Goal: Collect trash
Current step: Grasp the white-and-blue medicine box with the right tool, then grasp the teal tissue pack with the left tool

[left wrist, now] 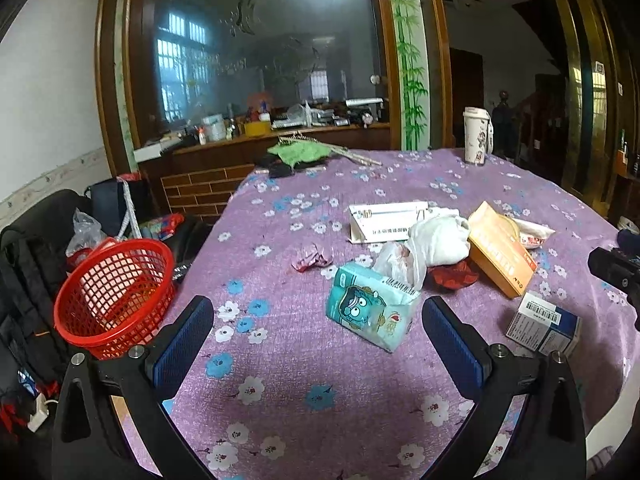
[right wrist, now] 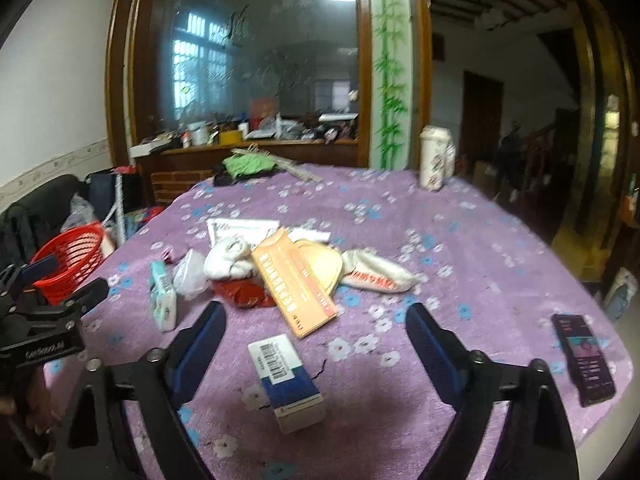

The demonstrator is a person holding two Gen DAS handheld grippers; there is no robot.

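Tablecloth [left wrist: 304, 380], purple and flowered, carries a heap of trash mid-table: an orange box [right wrist: 294, 282] leaning over white wrappers [left wrist: 438, 242], a teal tissue pack [left wrist: 370, 306] just beside them. Off the table's left edge sits a red basket [left wrist: 114, 300]. Left gripper [left wrist: 318, 330] hangs wide open before the tissue pack. Right gripper [right wrist: 316, 336] gapes above a small blue-white box [right wrist: 286, 380].
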